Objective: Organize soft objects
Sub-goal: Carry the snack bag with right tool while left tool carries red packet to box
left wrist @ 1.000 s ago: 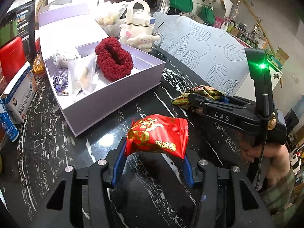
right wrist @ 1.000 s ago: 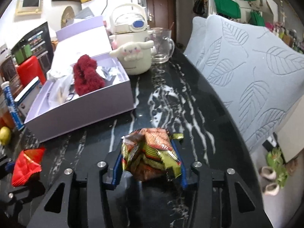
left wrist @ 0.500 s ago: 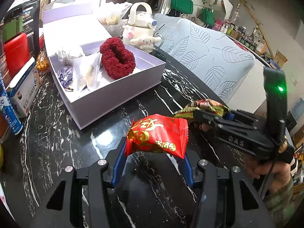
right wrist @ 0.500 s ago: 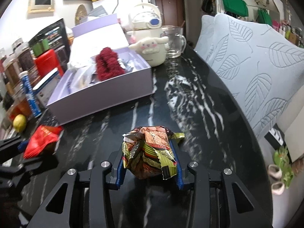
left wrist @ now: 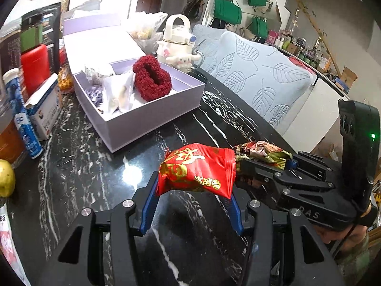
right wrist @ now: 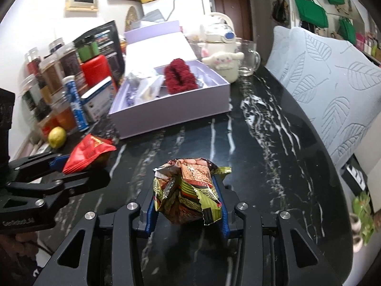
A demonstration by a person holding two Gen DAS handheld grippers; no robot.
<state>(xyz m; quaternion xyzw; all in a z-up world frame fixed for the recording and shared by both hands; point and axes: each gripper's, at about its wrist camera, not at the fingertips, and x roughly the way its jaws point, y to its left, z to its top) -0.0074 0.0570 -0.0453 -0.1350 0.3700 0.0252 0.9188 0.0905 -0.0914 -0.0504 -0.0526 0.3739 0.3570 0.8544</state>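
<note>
Left wrist view: crinkly red foil snack packet with gold lettering clamped between the blue pads of the left gripper, held up off the black white-veined marble tabletop. Just to its right, nearly touching its crimped edge, a crumpled brown, green and gold foil packet, pinched in the right gripper, black body and a person's hand behind it at the right edge. Beyond both packets, well apart, an open pale lilac cardboard box on the tabletop, lid tipped up behind. Inside the box: fuzzy dark red knitted ring toward the far right corner, clear plastic sachets beside it on the left. Behind the box, cream cartoon-dog kettle. Left of the box, blue tube, small blue-and-white carton, red canister. Yellow-green round fruit at the left edge. Pale blue leaf-embossed cushion along the table's right side.

Right wrist view: brown-green packet squeezed tight between the right gripper's pads, lifted clear of the tabletop. Red packet off to the left in the left gripper. Glass mug beside the kettle.
</note>
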